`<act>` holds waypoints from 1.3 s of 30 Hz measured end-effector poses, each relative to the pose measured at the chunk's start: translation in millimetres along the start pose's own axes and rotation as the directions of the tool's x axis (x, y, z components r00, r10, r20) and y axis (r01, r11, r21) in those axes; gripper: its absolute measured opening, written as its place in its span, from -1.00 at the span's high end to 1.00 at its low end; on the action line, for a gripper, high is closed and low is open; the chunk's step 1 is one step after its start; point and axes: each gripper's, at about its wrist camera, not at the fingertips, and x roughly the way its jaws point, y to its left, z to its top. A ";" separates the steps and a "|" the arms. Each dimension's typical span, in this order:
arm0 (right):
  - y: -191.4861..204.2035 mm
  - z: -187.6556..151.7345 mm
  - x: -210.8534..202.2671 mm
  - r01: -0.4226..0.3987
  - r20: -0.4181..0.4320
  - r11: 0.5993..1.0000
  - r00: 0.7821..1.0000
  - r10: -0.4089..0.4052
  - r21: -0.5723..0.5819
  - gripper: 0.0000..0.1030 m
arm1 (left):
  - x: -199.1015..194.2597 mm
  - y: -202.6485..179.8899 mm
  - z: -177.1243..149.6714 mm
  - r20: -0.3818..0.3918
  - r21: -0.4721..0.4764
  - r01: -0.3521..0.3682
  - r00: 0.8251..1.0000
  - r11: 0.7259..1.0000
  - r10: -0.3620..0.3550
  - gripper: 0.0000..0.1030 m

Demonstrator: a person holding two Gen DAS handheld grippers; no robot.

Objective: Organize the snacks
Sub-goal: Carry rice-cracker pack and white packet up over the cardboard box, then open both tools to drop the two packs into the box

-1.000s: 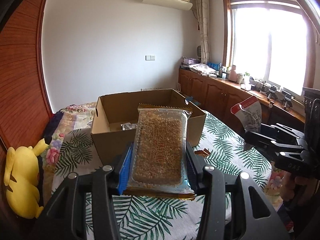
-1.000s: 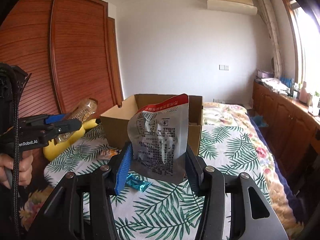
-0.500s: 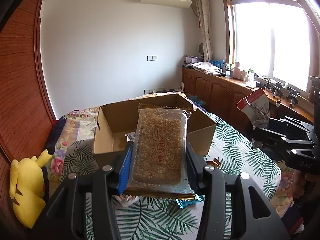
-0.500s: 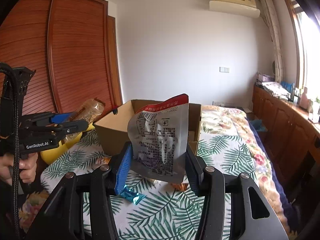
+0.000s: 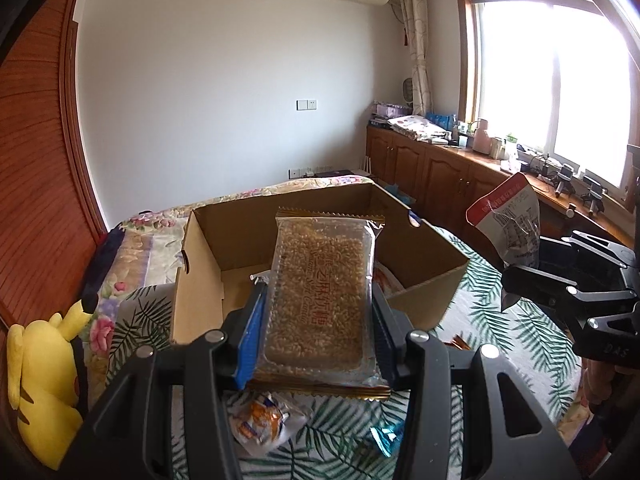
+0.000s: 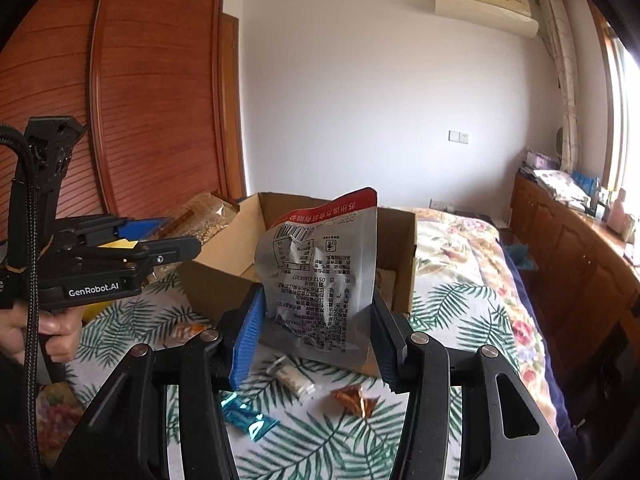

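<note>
Candy pack btwn left fingers, pouch btwn right fingers

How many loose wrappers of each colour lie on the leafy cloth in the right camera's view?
blue wrapper: 1
white packet: 1
brown-gold wrapper: 1
orange wrapper: 1
Total: 4

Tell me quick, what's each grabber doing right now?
Left gripper: shut on the sesame candy pack.
Right gripper: shut on the silver pouch.
</note>
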 end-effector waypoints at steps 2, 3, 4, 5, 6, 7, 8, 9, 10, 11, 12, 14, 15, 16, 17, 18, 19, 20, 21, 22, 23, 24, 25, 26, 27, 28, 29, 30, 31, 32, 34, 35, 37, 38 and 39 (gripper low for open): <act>-1.6 4.2 11.5 -0.002 -0.006 1.000 1.000 0.002 -0.007 0.02 | 9.5 4.4 3.1 -0.005 -0.005 -0.001 1.000 1.000 0.001 0.09; -2.9 6.8 17.2 -0.004 -0.008 1.000 1.000 0.004 -0.010 0.02 | 17.1 7.8 5.5 -0.009 -0.008 -0.002 1.000 1.000 0.002 0.09; -4.9 9.4 24.5 -0.005 -0.011 1.000 1.000 0.005 -0.012 0.02 | 22.6 10.6 6.4 -0.013 -0.010 -0.003 1.000 1.000 0.003 0.09; -6.1 11.6 29.5 -0.006 -0.013 1.000 1.000 0.006 -0.013 0.02 | 29.8 13.6 8.0 -0.018 -0.013 -0.004 1.000 1.000 0.004 0.09; -7.8 13.7 35.5 -0.008 -0.015 1.000 1.000 0.008 -0.014 0.02 | 35.5 15.6 9.7 -0.022 -0.016 -0.005 1.000 1.000 0.004 0.09; -9.8 15.7 42.2 -0.010 -0.018 1.000 1.000 0.010 -0.014 0.02 | 41.9 18.0 11.1 -0.027 -0.020 -0.003 1.000 1.000 0.003 0.09; -11.4 17.3 48.2 -0.012 -0.022 1.000 1.000 0.011 -0.015 0.02 | 48.9 20.4 12.9 -0.032 -0.026 0.001 0.999 1.000 -0.001 0.09; -13.0 18.8 54.7 -0.013 -0.026 1.000 1.000 0.013 -0.016 0.02 | 52.8 22.0 14.5 -0.035 -0.028 0.002 0.999 1.000 -0.003 0.09; -14.9 20.3 62.7 -0.016 -0.032 1.000 0.999 0.016 -0.016 0.02 | 58.7 23.8 16.2 -0.037 -0.031 0.003 0.999 1.000 -0.004 0.09; -16.1 21.3 68.8 -0.018 -0.037 1.000 0.999 0.018 -0.016 0.02 | 62.7 25.2 17.4 -0.039 -0.032 0.003 0.999 0.999 -0.004 0.09; -17.1 21.7 74.2 -0.020 -0.041 1.000 0.999 0.019 -0.016 0.02 | 68.9 26.5 18.7 -0.043 -0.033 0.004 0.999 0.999 -0.006 0.09; -19.1 23.9 87.3 -0.025 -0.052 1.000 0.998 0.024 -0.014 0.02 | 77.2 29.9 20.7 -0.049 -0.034 0.008 0.999 0.999 -0.010 0.09; -20.8 24.1 93.3 -0.028 -0.057 1.000 0.998 0.027 -0.011 0.02 | 81.3 30.6 21.6 -0.052 -0.033 0.010 0.999 0.999 -0.012 0.08; -21.7 24.1 99.2 -0.032 -0.063 0.999 0.997 0.032 -0.008 0.02 | 85.0 30.9 22.3 -0.055 -0.033 0.011 0.998 0.999 -0.013 0.08; -22.5 24.0 105.4 -0.037 -0.070 0.999 0.997 0.036 -0.005 0.02 | 87.9 29.9 22.1 -0.059 -0.032 0.013 0.998 0.999 -0.015 0.08; -22.5 23.8 109.8 -0.040 -0.075 0.999 0.996 0.039 -0.004 0.02 | 92.5 29.7 22.2 -0.065 -0.031 0.015 0.998 0.999 -0.017 0.08; -23.2 23.6 115.6 -0.043 -0.082 0.999 0.996 0.043 -0.002 0.02 | 95.4 31.4 20.7 -0.069 -0.032 0.016 0.997 0.999 -0.018 0.08; -22.7 24.0 120.9 -0.046 -0.088 0.999 0.995 0.046 0.001 0.02 | 98.3 31.7 21.0 -0.073 -0.033 0.016 0.997 0.999 -0.018 0.08; -23.0 24.3 125.3 -0.051 -0.095 0.999 0.994 0.051 0.004 0.02 | 102.1 32.1 20.6 -0.079 -0.035 0.017 0.997 0.999 -0.019 0.07; -23.1 24.5 130.0 -0.055 -0.102 0.998 0.993 0.055 0.007 0.02 | 104.0 32.1 20.1 -0.083 -0.036 0.017 0.996 0.999 -0.020 0.07; -23.0 24.7 133.7 -0.056 -0.108 0.998 0.993 0.056 0.008 0.02 | 106.4 32.9 20.4 -0.086 -0.037 0.017 0.996 0.999 -0.020 0.07; -22.5 24.1 136.5 -0.057 -0.113 0.998 0.992 0.058 0.009 0.02 | 108.4 33.4 20.0 -0.088 -0.038 0.016 0.996 0.999 -0.019 0.07; -22.9 23.6 138.7 -0.059 -0.118 0.998 0.991 0.059 0.011 0.02 | 109.4 33.5 20.1 -0.089 -0.039 0.015 0.996 0.999 -0.018 0.07; -23.5 23.0 140.4 -0.061 -0.123 0.998 0.990 0.063 0.016 0.02 | 110.8 33.9 20.0 -0.092 -0.040 0.013 0.996 0.999 -0.017 0.07; -24.3 24.1 143.9 -0.062 -0.127 0.998 0.990 0.064 0.020 0.02 | 112.1 34.3 19.6 -0.094 -0.043 0.012 0.995 0.999 -0.016 0.06; -25.4 23.3 145.6 -0.063 -0.133 0.998 0.989 0.066 0.027 0.02 | 113.3 34.7 19.9 -0.097 -0.045 0.010 0.995 0.999 -0.015 0.06; -24.3 24.0 146.0 -0.064 -0.136 0.997 0.988 0.067 0.032 0.02 | 114.2 35.3 19.4 -0.101 -0.046 0.009 0.995 0.999 -0.013 0.05; -25.4 24.5 147.6 -0.065 -0.141 0.997 0.988 0.070 0.038 0.01 | 115.5 35.3 19.6 -0.105 -0.047 0.007 0.994 0.999 -0.012 0.04; -26.1 24.3 148.8 -0.066 -0.148 0.997 0.986 0.072 0.046 0.01 | 116.0 35.2 19.8 -0.105 -0.048 0.006 0.994 0.999 -0.012 0.03; -26.4 24.3 149.6 -0.067 -0.152 0.996 0.986 0.074 0.051 0.01 | 116.1 35.0 20.2 -0.104 -0.048 0.006 0.995 0.999 -0.011 0.01; -25.9 25.3 150.9 -0.064 -0.156 0.996 0.985 0.072 0.054 0.01 | 115.2 33.9 21.1 -0.093 -0.045 0.002 0.996 0.999 -0.006 0.01; -25.4 25.4 151.8 -0.063 -0.157 0.997 0.985 0.070 0.052 0.00 | 114.8 34.0 21.2 -0.089 -0.045 0.000 0.996 0.999 -0.004 0.00; -25.6 25.9 154.6 -0.062 -0.160 0.997 0.985 0.069 0.050 0.00 | 114.6 34.7 21.1 -0.085 -0.053 0.001 0.996 0.999 -0.005 -0.02; -25.2 26.1 157.5 -0.060 -0.162 0.997 0.984 0.067 0.048 -0.02 | 114.6 35.2 20.8 -0.084 -0.056 0.001 0.996 0.998 -0.006 -0.03; -24.5 25.6 158.1 -0.056 -0.163 0.997 0.985 0.063 0.046 -0.02 | 114.8 35.7 20.3 -0.084 -0.056 0.000 0.996 0.998 -0.005 -0.03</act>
